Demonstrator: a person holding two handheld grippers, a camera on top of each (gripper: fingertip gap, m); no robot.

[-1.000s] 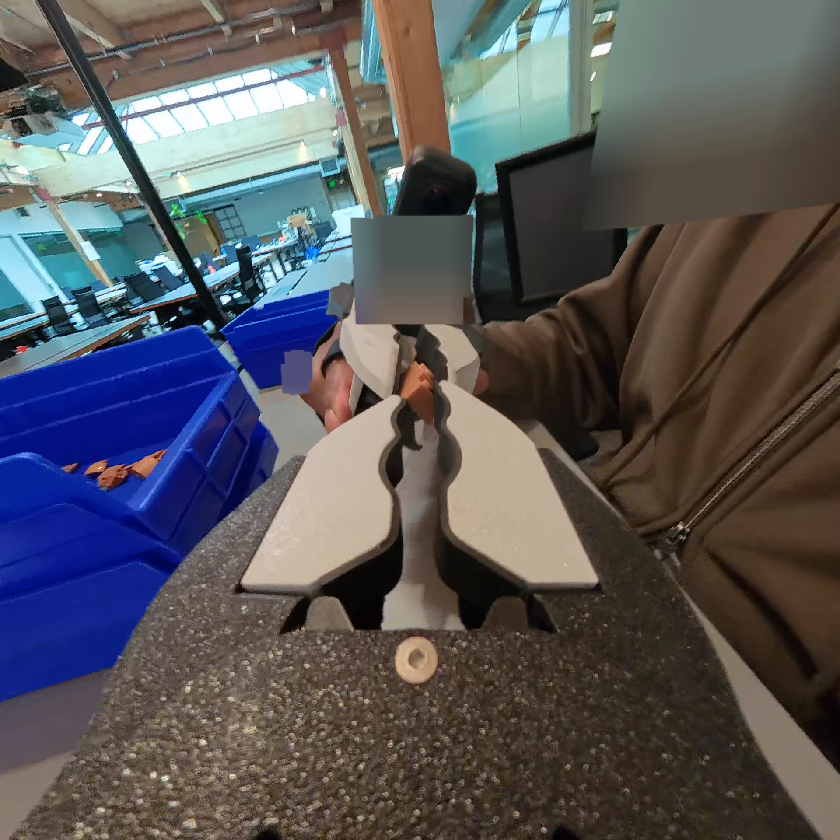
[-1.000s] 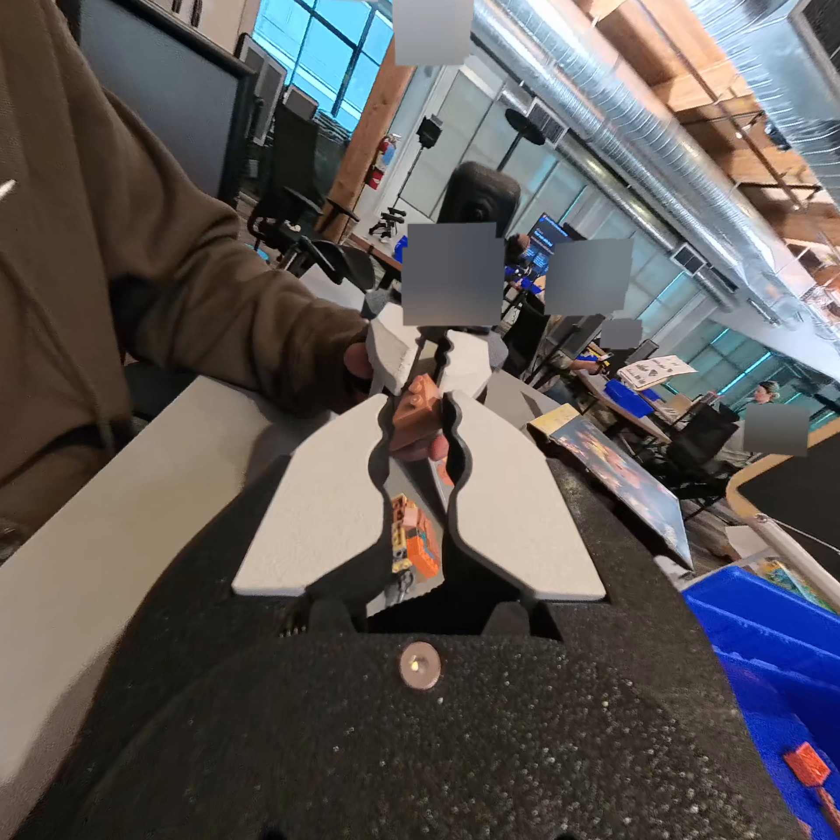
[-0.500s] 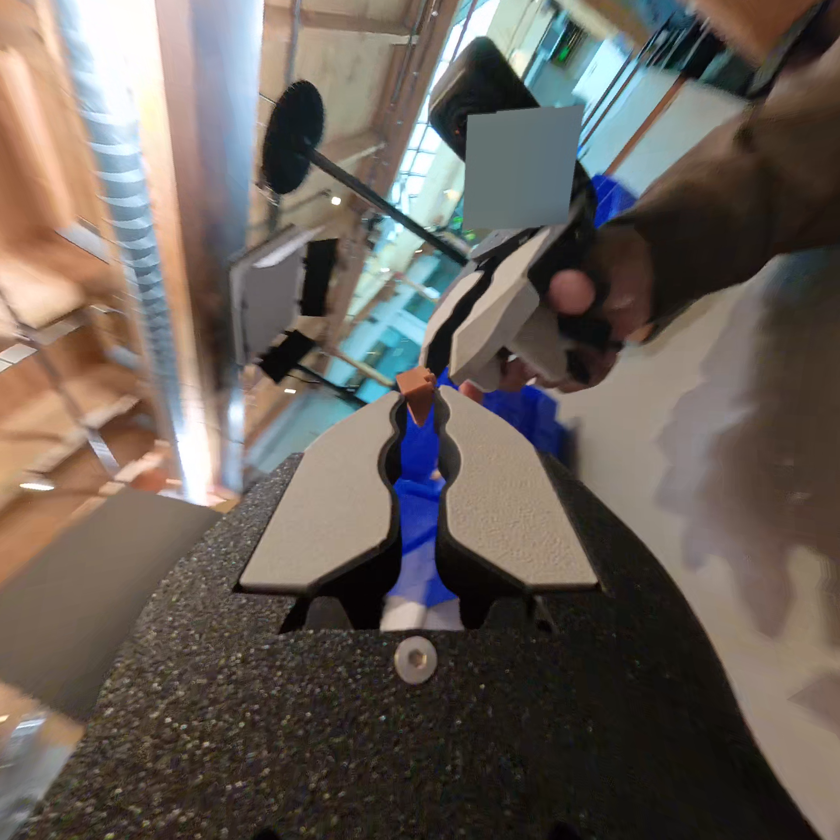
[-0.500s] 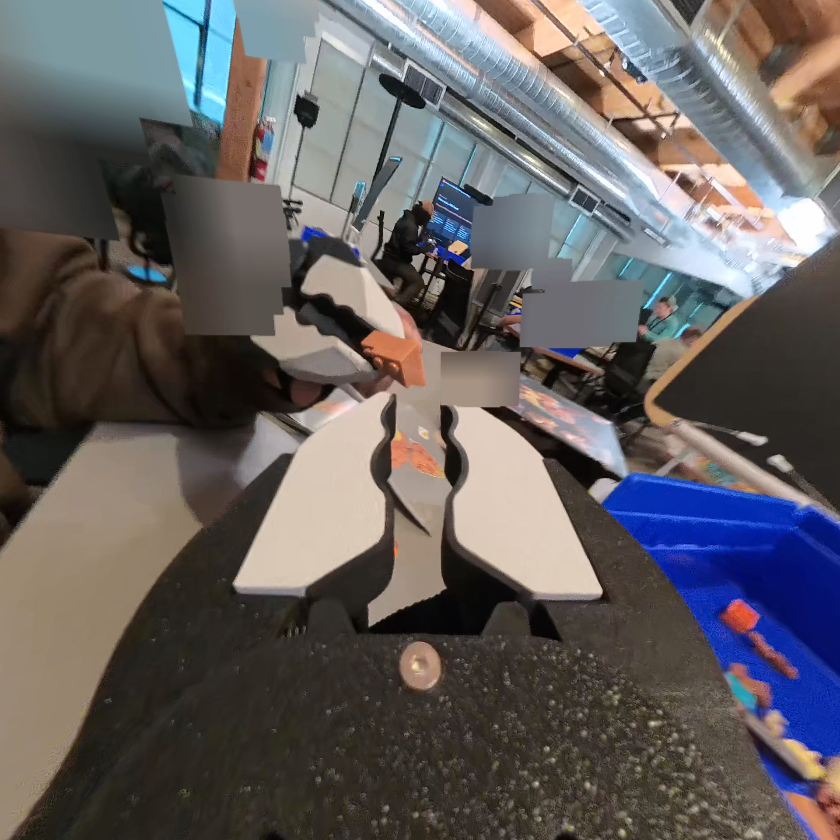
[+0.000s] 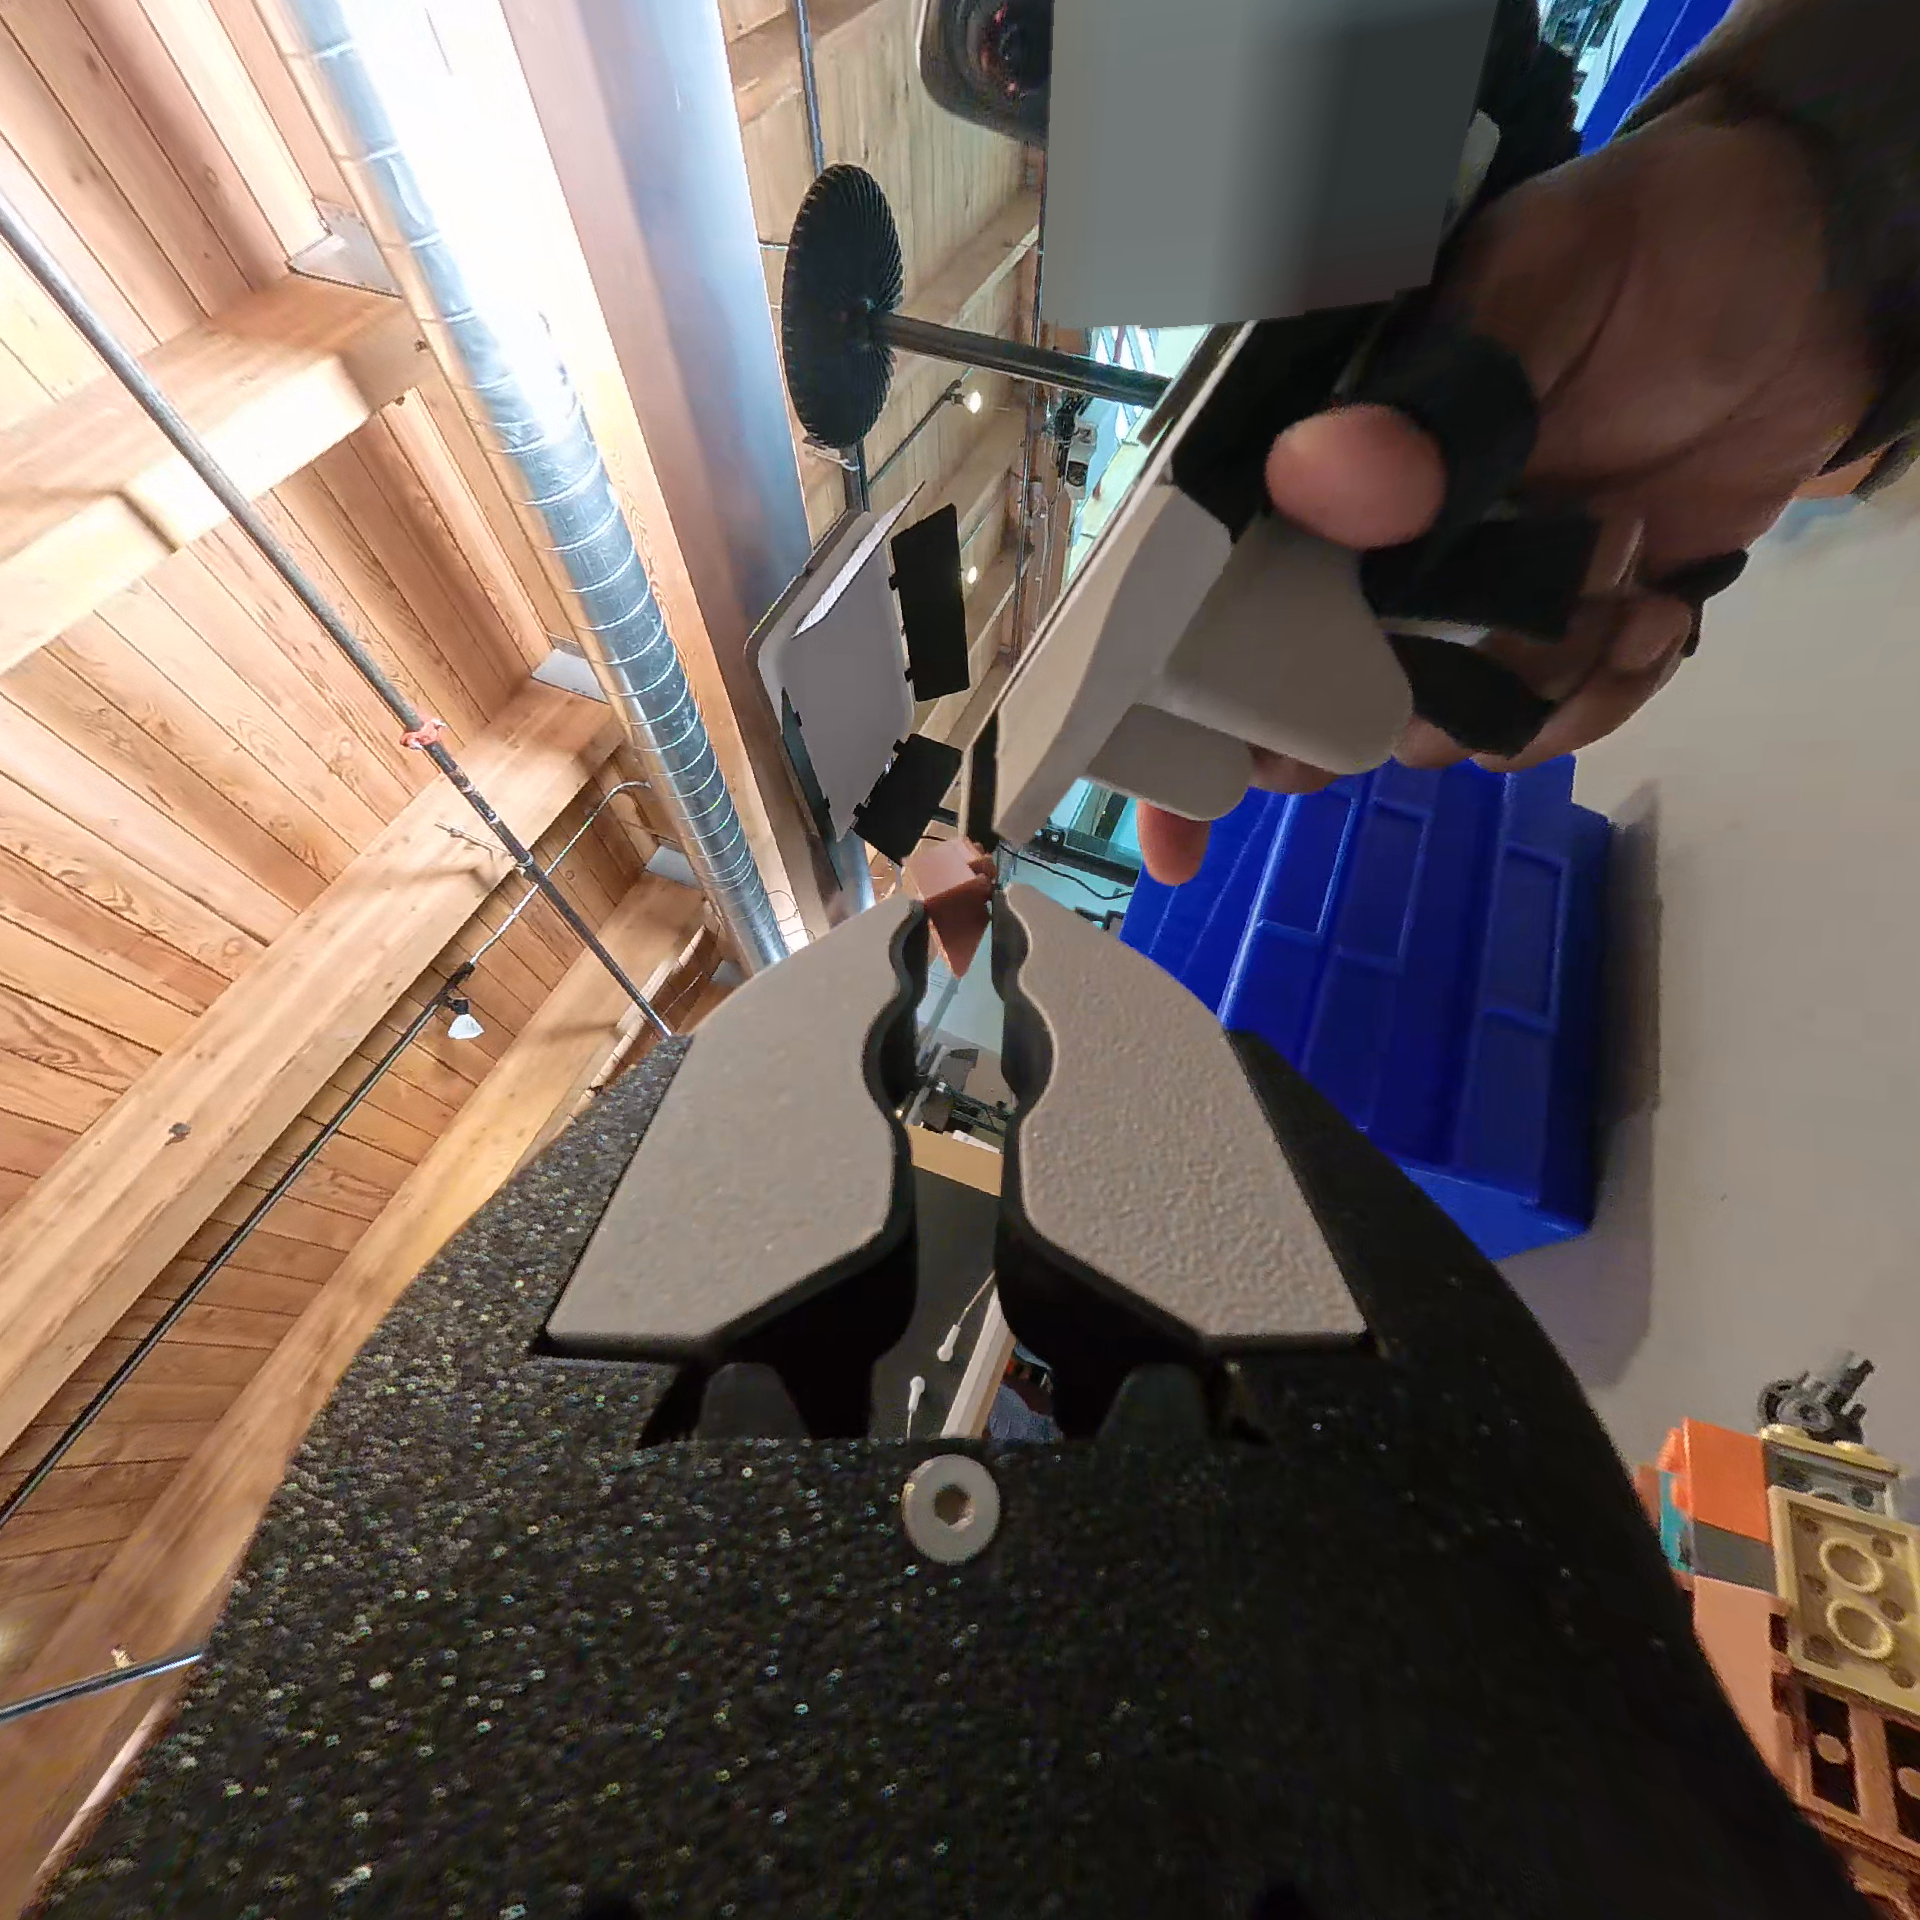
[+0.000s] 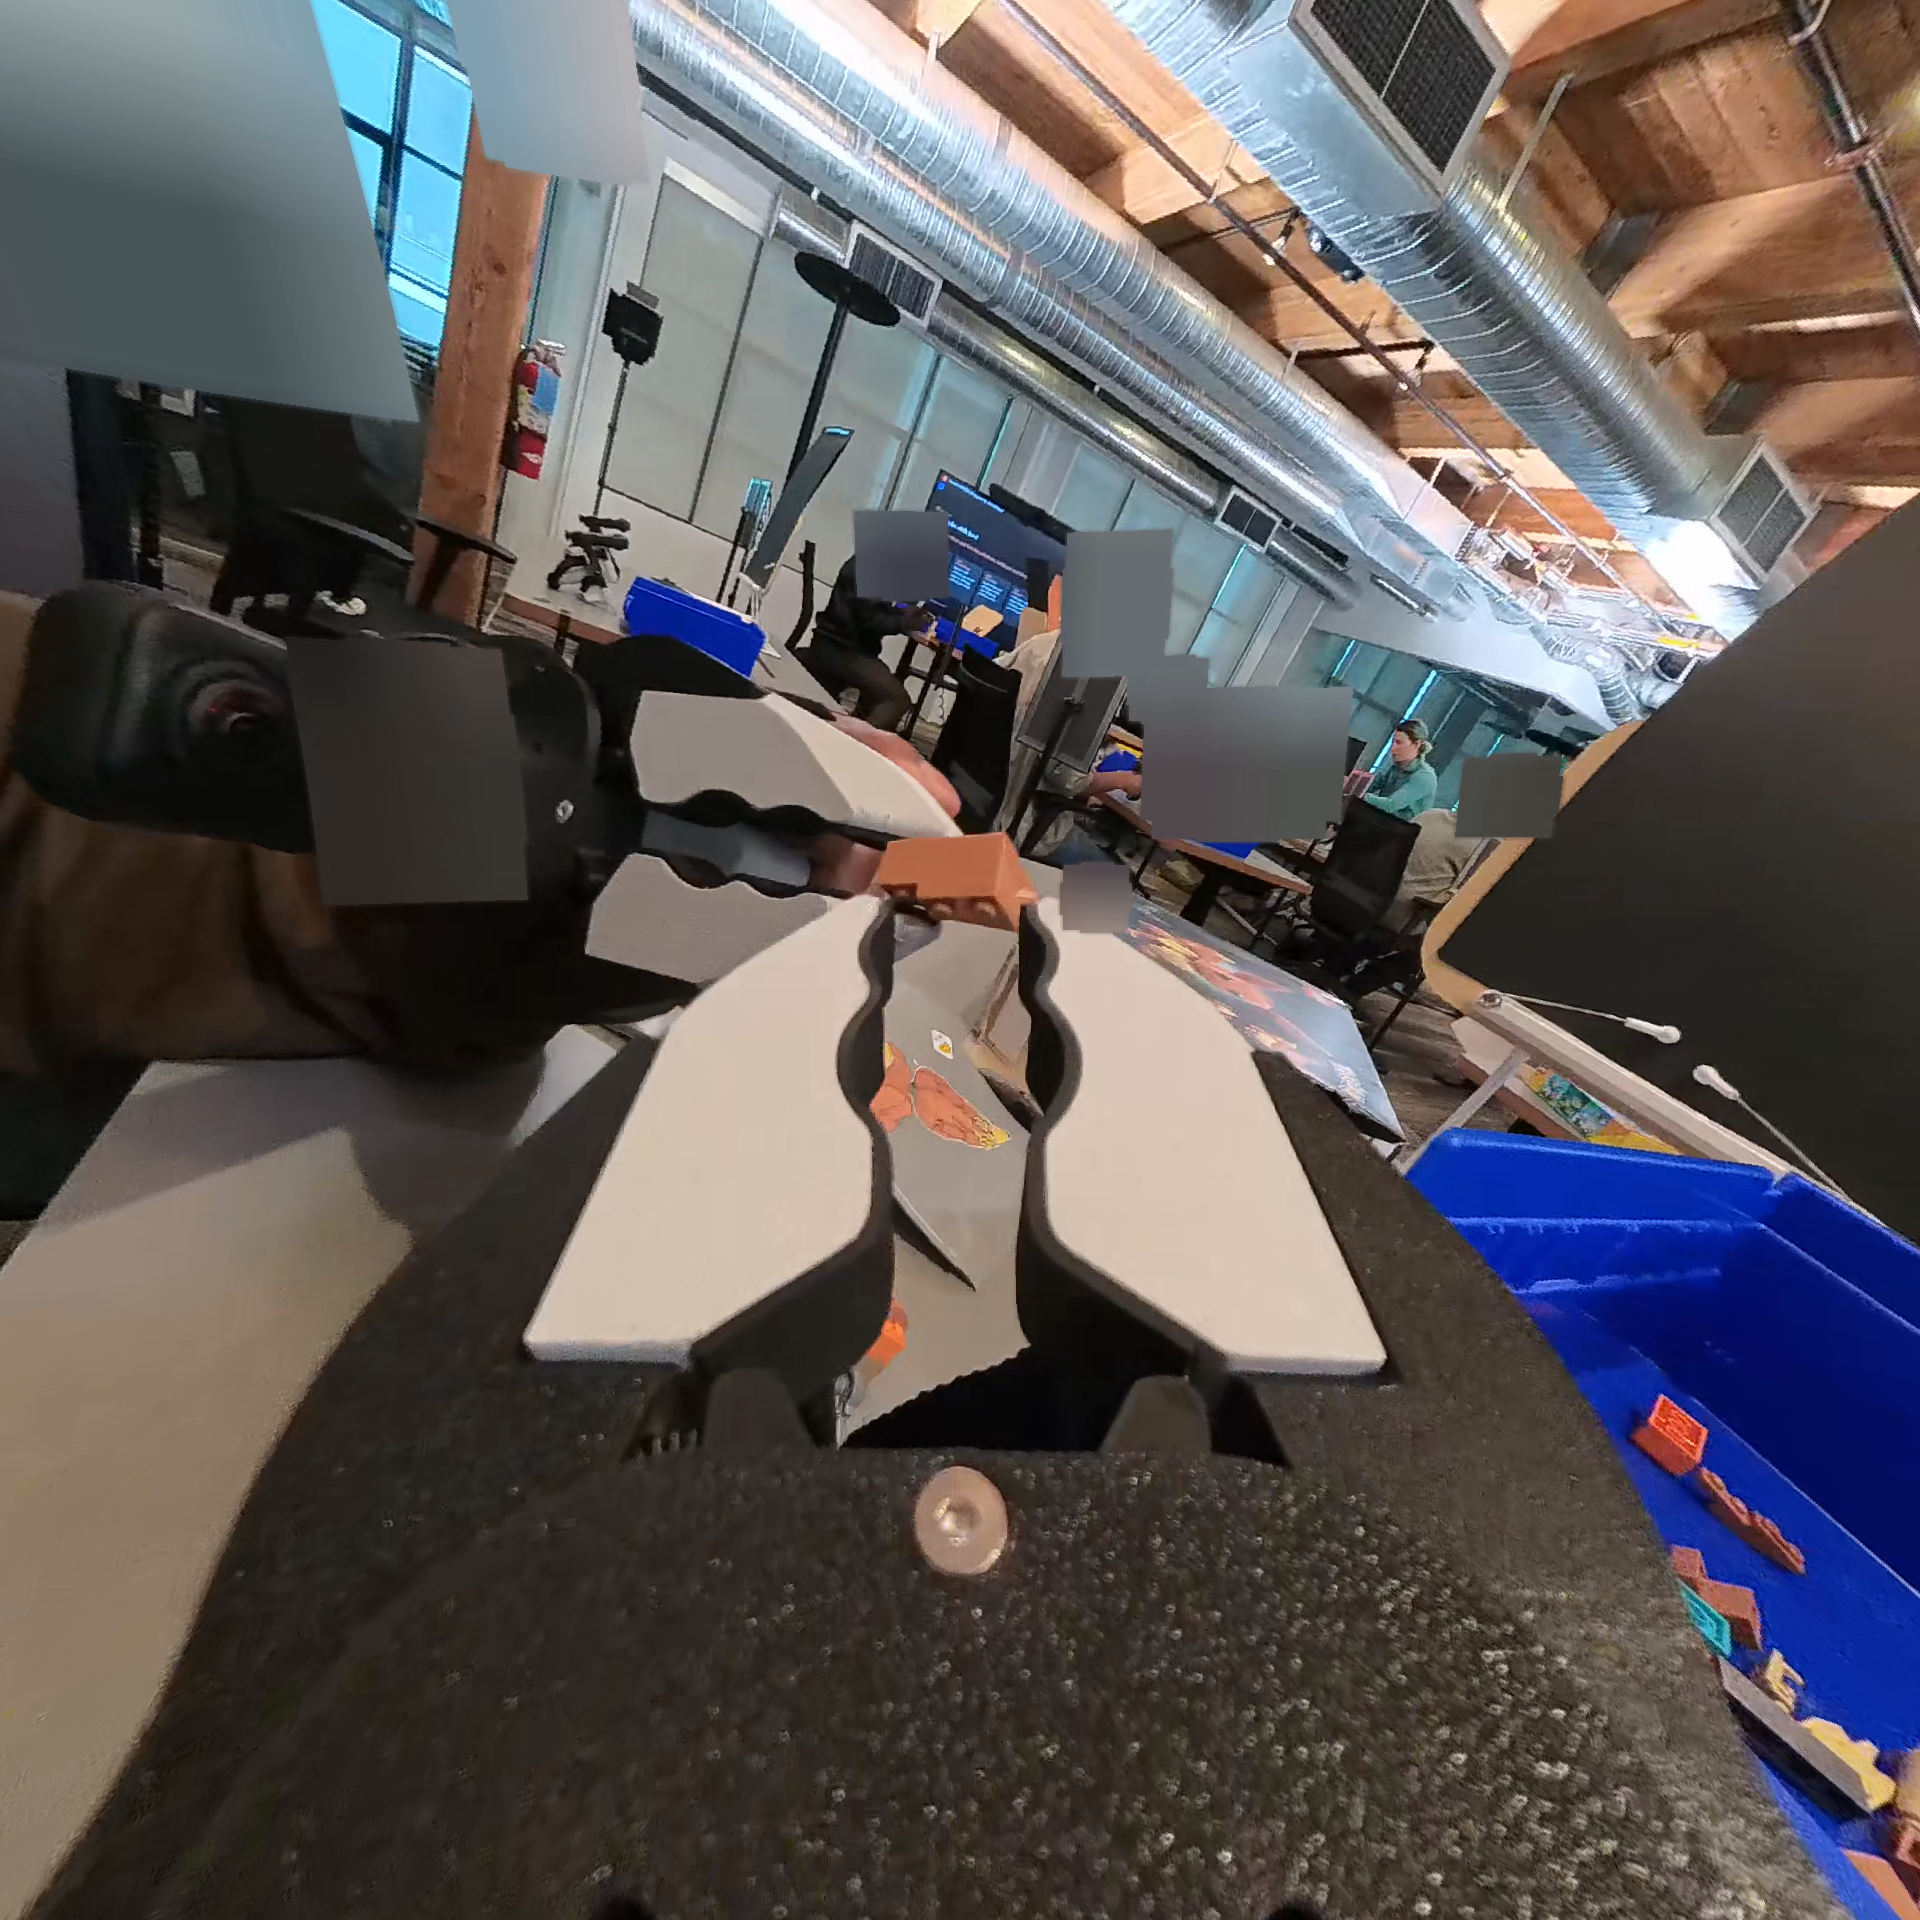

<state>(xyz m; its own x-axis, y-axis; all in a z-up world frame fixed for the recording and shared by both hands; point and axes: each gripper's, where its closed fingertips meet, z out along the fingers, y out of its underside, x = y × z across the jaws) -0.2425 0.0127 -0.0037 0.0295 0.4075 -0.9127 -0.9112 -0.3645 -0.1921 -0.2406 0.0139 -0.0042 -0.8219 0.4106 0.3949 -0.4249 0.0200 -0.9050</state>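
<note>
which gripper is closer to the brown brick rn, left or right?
Left. The left gripper is shut on the brown brick at its fingertips. The right gripper sits beside it with its tips at the brick; contact can't be told.

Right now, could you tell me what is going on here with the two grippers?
A person holds a gripper in each hand above a grey table. The left gripper is shut on a small brown brick. The right gripper meets it tip to tip, its fingers on either side of the same brick, though whether they grip it is unclear. Blue bins of loose bricks sit alongside.
</note>
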